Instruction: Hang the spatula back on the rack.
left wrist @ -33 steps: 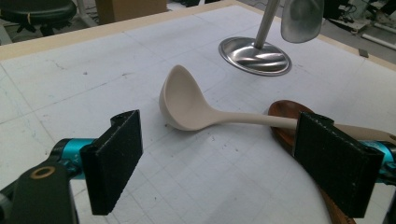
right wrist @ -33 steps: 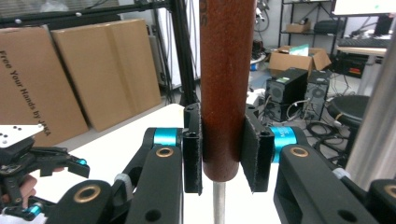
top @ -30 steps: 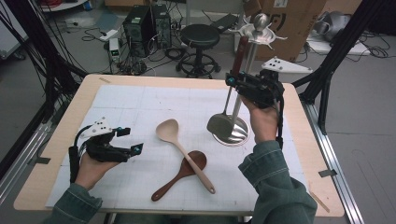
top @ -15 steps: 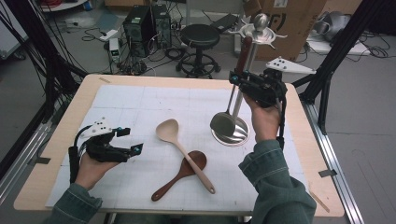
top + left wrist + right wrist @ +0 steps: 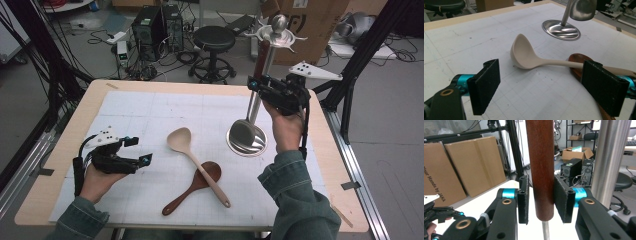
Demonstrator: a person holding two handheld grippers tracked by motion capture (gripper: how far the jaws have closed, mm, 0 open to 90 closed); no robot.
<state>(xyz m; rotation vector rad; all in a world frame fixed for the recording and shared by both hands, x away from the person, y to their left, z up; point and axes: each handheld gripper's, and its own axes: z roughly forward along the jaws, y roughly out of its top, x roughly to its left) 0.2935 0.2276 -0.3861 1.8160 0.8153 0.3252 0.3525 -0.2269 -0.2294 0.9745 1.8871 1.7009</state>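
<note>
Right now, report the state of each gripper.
Left gripper: open, holding nothing.
Right gripper: jaws have just been opening; wooden handle between them, with a gap at one pad.

Light wooden counter (image 5: 60,200) covered by a white gridded mat (image 5: 150,115). On the mat: a pale spoon (image 5: 197,165) crossing a dark wooden spoon (image 5: 192,187), and a steel stand's round base (image 5: 246,137).

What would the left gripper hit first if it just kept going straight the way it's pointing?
Most likely the pale wooden ladle: its bowl lies straight ahead between the open jaws of the left gripper. The dark wooden spoon sits off toward the right jaw, and the steel stand base is farther on. Depth is uncertain.
</note>
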